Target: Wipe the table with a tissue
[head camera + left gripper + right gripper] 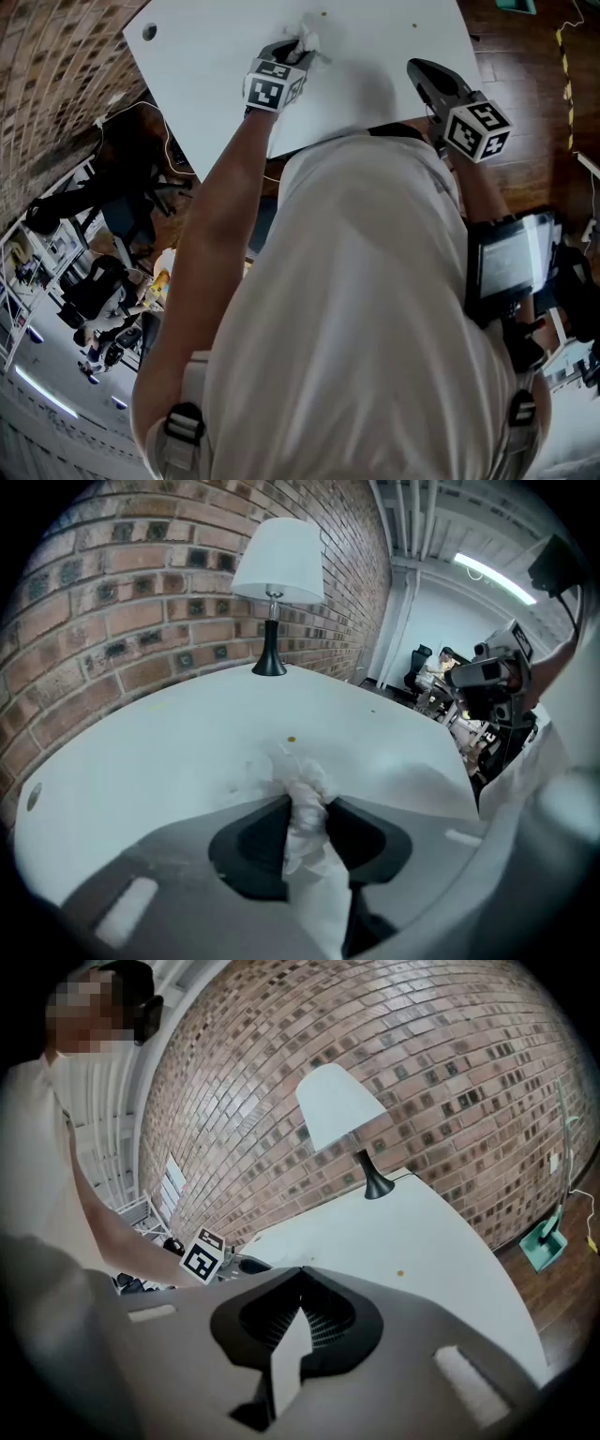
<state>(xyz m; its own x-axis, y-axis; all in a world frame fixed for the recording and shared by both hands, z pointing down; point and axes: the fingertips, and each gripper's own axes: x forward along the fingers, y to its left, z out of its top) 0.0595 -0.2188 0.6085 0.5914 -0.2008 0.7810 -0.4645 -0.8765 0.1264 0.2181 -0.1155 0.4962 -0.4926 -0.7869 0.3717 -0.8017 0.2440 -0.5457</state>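
Observation:
A crumpled white tissue (306,35) (302,782) is clamped between the jaws of my left gripper (296,49) (307,804), which is shut on it. The tissue's front end presses on the white table (216,56) (141,752) near its far middle, and its tail hangs back between the fingers. A small yellowish speck (292,740) lies just beyond the tissue. My right gripper (419,68) (300,1270) hovers over the table's near right part, jaws together with nothing in them. The left gripper's marker cube (204,1259) shows at its left.
A black-stemmed lamp with a white shade (277,564) (343,1108) stands at the table's far end by the brick wall (112,602). A round cable hole (150,32) is at the table's left corner. A teal dustpan (541,1241) sits on the wooden floor to the right.

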